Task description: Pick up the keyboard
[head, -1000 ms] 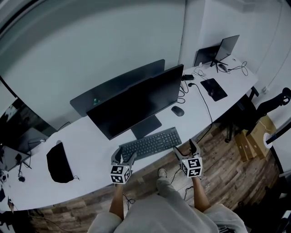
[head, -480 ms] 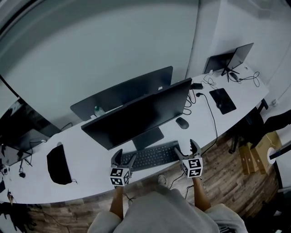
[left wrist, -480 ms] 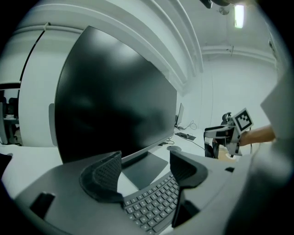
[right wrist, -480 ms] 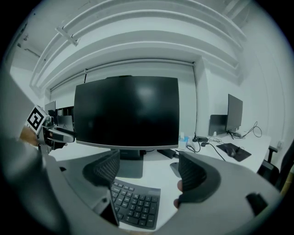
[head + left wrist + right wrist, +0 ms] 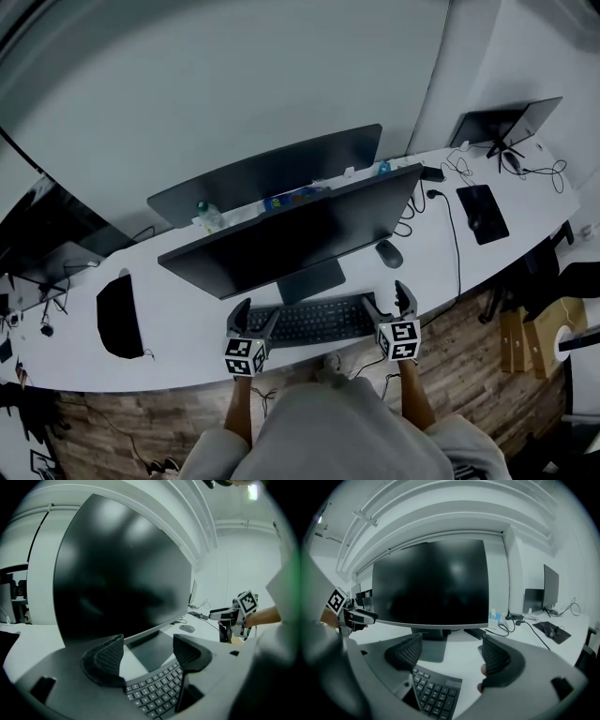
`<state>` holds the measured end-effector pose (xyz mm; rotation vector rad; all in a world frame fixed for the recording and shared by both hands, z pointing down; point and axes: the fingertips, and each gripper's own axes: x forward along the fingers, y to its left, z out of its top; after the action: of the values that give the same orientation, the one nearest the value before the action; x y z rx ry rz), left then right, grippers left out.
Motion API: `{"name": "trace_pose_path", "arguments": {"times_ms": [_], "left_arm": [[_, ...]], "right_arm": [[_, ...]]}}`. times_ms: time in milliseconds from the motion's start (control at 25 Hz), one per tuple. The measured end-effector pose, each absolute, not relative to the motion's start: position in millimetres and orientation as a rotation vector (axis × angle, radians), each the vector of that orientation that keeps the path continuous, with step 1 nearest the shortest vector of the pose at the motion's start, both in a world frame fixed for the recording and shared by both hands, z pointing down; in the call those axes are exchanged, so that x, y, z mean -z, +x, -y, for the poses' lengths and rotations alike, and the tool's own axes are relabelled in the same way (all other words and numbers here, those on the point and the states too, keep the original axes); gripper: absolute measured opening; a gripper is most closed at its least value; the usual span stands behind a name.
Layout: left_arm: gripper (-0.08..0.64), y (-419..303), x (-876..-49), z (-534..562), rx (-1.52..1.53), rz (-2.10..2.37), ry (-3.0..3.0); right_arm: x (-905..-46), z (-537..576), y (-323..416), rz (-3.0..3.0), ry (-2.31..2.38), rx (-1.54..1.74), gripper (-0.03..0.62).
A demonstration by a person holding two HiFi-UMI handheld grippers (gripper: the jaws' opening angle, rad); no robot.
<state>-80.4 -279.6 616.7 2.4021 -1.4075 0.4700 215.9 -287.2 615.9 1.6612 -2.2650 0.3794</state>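
Left gripper (image 5: 255, 317) and right gripper (image 5: 386, 305) are flanking the keyboard (image 5: 314, 320)
Each is hovering at one end, jaws spread and empty; probably so it lifts level

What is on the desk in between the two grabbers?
The keyboard lies between the left gripper and the right gripper, one near each end. The head view shows it best; both grippers are open.
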Motion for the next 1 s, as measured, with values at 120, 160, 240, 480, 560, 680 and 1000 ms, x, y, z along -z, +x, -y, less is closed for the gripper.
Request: {"name": "trace_pose_path", "arguments": {"times_ms": [120,160,240,480,560,680,1000], "left_arm": [[0.316,-81.8,-622.2,283.0,-0.48,1.422,2.378],[0.316,-82.2,-623.6,283.9,-0.482,1.427,2.371],[0.316,-84.0,-626.8,283.8,-0.488,1.435,2.356],[0.316,-99.3,-639.7,281.4,-0.506,1.44,2.31],[0.317,-106.8,-643.5,281.5,-0.512,1.438,2.294],[0.318,-118.0,-652.0,281.8,-0.519,1.434,2.265],[0.318,-134.1,-674.8,280.2,-0.542,1.39,2.228]], "right_arm": [[-624.3,294.0,217.1,2.269,1.639,-0.391,0.396],[-626.8,296.0,217.3,2.269,1.633,-0.395,0.396],[-631.8,298.3,216.1,2.27,1.618,-0.409,0.396],[-639.8,303.6,204.3,2.272,1.59,-0.435,0.396],[-641.1,303.8,200.4,2.269,1.587,-0.442,0.396],[-642.8,302.5,196.9,2.256,1.588,-0.449,0.396],[-655.3,292.6,192.1,2.193,1.605,-0.484,0.394]]}}
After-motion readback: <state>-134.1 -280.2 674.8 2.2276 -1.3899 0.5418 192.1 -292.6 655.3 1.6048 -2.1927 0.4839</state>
